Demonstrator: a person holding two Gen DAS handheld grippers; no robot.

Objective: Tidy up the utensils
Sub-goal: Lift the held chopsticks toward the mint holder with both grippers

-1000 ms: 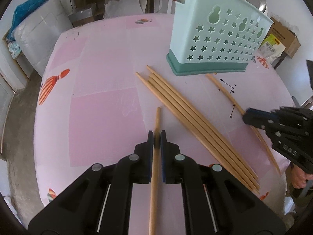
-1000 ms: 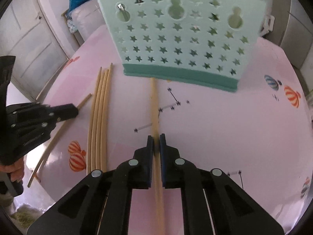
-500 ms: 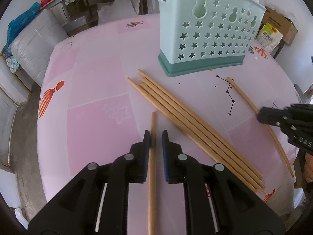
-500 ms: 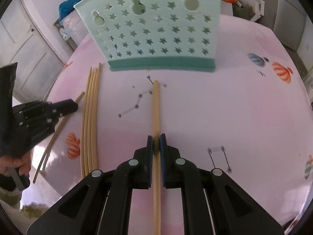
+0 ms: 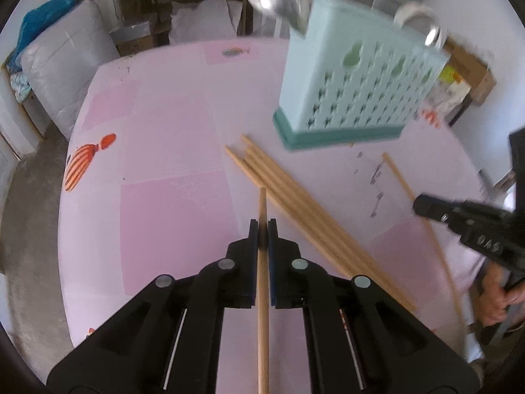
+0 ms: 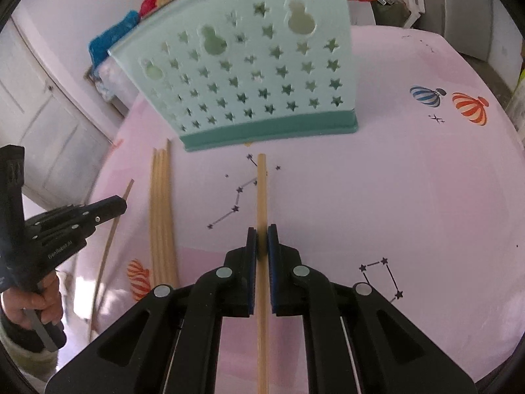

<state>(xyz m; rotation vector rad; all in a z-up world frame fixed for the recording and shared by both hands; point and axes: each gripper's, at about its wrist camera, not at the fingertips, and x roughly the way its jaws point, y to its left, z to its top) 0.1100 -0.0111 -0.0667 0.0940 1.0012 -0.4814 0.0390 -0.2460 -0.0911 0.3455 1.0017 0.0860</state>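
The desk (image 5: 170, 151) is covered with a pink cloth printed with striped hot-air balloons (image 6: 469, 107) and small black star constellations (image 6: 236, 198). A mint-green utensil holder (image 6: 249, 75) with star-shaped cutouts and a darker green base stands on it toward the far edge. A bundle of wooden chopsticks (image 5: 295, 203) lies side by side on the cloth, its tips just short of the holder's base. Two more single chopsticks are over the cloth; whether they rest on it cannot be told.

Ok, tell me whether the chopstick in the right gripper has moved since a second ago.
Yes. The chopstick in the right gripper has pulled back from the utensil holder: its tip was at the base, now tablecloth shows between them.
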